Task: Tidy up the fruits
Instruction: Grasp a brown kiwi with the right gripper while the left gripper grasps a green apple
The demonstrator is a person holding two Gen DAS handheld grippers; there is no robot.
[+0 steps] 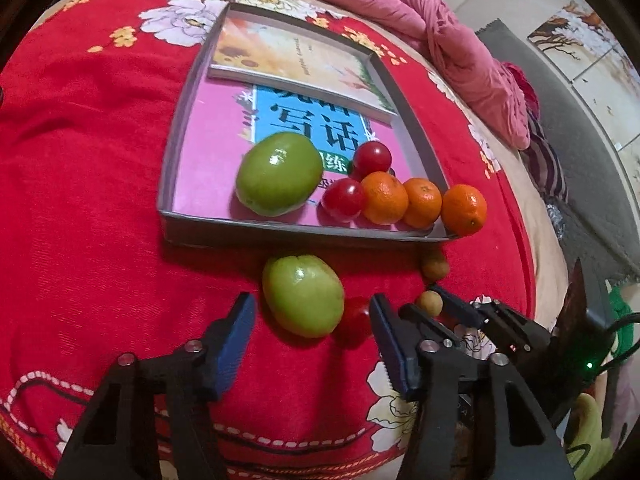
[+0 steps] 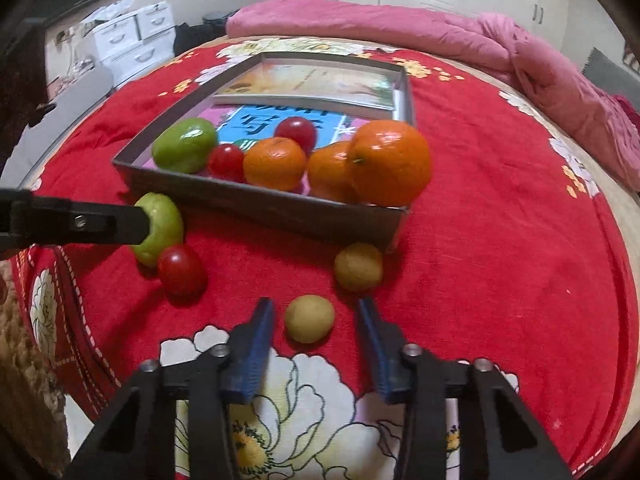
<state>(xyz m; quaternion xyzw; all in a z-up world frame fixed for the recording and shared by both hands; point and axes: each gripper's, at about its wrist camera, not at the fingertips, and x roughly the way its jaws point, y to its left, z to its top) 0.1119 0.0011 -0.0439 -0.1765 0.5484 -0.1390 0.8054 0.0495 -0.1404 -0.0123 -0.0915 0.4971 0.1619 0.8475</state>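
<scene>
Blue book cover (image 1: 304,120) in tray reads "写话", upside down.

In front of me the tray (image 2: 256,200) holds books and fruit; two small round fruits (image 2: 310,319) lie on the bedspread (image 2: 500,260) before it.

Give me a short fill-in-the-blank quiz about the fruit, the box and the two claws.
1. The number of orange fruits in the grey box is ____.
2. The fruit between the left claw's pads is coloured ____.
3. The small tan fruit lies between the pads of the ____ claw.
4. The red fruit outside the box lies on the ____ bedspread.

Missing words: three; green; right; red
</scene>
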